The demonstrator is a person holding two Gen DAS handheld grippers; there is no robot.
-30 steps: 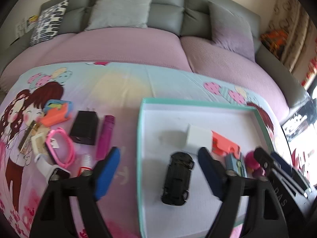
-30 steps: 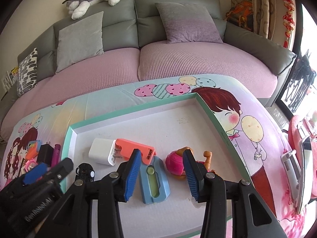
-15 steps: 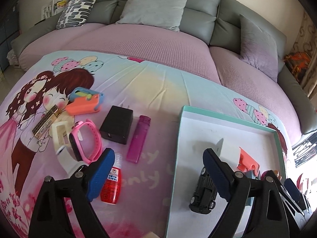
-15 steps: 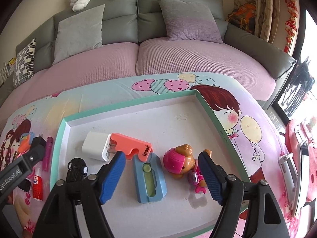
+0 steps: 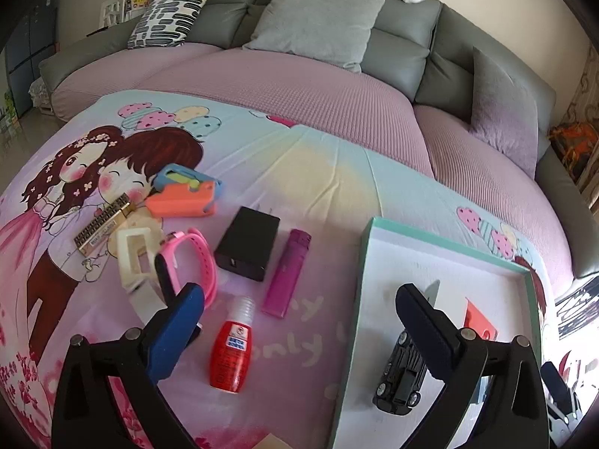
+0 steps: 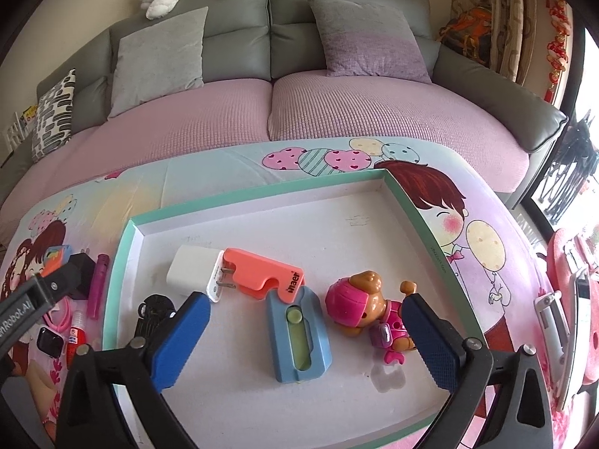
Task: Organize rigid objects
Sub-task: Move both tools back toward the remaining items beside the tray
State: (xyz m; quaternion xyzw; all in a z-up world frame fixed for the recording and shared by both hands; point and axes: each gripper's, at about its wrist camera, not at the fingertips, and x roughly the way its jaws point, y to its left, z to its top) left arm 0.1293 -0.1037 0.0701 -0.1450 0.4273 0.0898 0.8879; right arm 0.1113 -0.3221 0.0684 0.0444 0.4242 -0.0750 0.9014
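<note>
Teal-rimmed tray (image 6: 123,262), flat white floor, holds white charger (image 6: 192,271), coral clip (image 6: 262,275), blue clip (image 6: 299,336), glossy pink toy dog (image 6: 368,307) and black toy car (image 5: 400,378). Right gripper (image 6: 305,340) angled down above the blue clip, jaws just opened wide, gripping nothing. Left gripper (image 5: 299,333) likewise spread, empty, over red bottle (image 5: 230,351) on the printed cloth (image 5: 318,172).

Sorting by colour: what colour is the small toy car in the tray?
Black: the small toy car, clearest in the left wrist view.
</note>
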